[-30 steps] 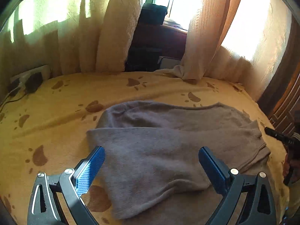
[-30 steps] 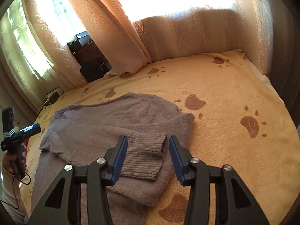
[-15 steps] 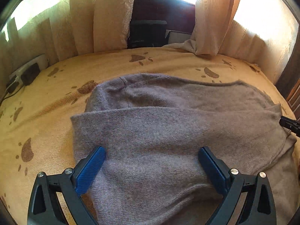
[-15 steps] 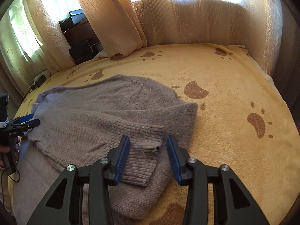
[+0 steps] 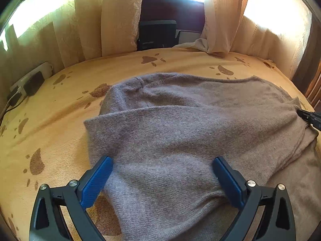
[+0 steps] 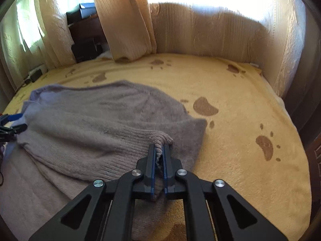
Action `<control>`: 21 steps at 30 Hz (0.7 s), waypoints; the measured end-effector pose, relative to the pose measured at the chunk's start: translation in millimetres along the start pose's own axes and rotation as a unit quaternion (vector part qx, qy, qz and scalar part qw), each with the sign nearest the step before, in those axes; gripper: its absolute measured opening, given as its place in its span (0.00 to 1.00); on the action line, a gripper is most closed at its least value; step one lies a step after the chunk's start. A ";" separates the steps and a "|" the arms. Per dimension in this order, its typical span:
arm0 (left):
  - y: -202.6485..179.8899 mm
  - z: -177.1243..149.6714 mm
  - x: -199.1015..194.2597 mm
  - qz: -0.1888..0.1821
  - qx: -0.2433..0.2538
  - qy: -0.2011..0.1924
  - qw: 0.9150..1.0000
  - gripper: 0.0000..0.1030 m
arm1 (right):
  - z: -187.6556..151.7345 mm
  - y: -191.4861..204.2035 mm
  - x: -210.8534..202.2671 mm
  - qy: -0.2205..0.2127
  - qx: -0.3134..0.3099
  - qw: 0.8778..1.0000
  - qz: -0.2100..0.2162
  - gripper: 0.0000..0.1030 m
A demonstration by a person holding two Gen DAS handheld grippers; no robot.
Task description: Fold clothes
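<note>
A grey-brown knit sweater lies spread on the bed, one sleeve folded across its body. My left gripper hovers low over its near part, open wide, with both blue pads apart over the knit. In the right wrist view the sweater fills the left half. My right gripper is closing its jaws, and its pads pinch the ribbed cuff. Its tip shows at the sweater's right edge in the left wrist view. The left gripper peeks in at the far left.
The bed has a yellow cover with brown paw prints. Cream curtains hang along its far and side edges. A power strip with a plug sits at the left edge, and a black box stands behind the bed.
My right gripper has closed from half open onto the ribbed cuff. My left gripper has sunk closer to the sweater and stays open.
</note>
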State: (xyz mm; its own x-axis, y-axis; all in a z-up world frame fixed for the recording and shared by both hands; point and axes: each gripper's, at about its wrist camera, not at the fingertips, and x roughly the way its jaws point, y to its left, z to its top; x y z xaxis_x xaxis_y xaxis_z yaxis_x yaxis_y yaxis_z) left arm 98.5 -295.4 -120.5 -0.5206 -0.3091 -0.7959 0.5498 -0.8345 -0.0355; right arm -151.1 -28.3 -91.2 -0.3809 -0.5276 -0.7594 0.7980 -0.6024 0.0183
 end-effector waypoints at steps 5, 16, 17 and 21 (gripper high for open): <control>4.4 -0.5 -11.9 -0.001 -0.011 0.005 1.000 0.99 | 7.8 -1.3 -21.4 -0.038 -0.016 0.998 -0.051 0.51; -14.4 0.3 -12.2 0.022 0.032 0.006 0.999 1.00 | 0.3 59.2 -7.5 0.006 -0.078 0.996 0.043 0.52; -6.1 -1.9 -9.7 0.002 0.012 0.004 1.000 1.00 | -2.5 59.6 -1.4 0.014 -0.079 0.996 0.042 0.52; 9.3 -4.7 -7.4 -0.005 -0.001 0.001 1.000 1.00 | -9.8 53.3 3.6 0.008 -0.074 0.996 0.046 0.54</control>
State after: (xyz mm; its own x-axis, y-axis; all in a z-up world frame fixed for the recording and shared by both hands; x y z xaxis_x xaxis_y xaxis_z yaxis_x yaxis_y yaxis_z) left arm 110.5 -298.7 -117.7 -0.5243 -0.2998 -0.7970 0.5456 -0.8369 -0.0441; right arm -105.4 -56.4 -99.3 -0.2966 -0.5660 -0.7692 0.8893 -0.4572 -0.0065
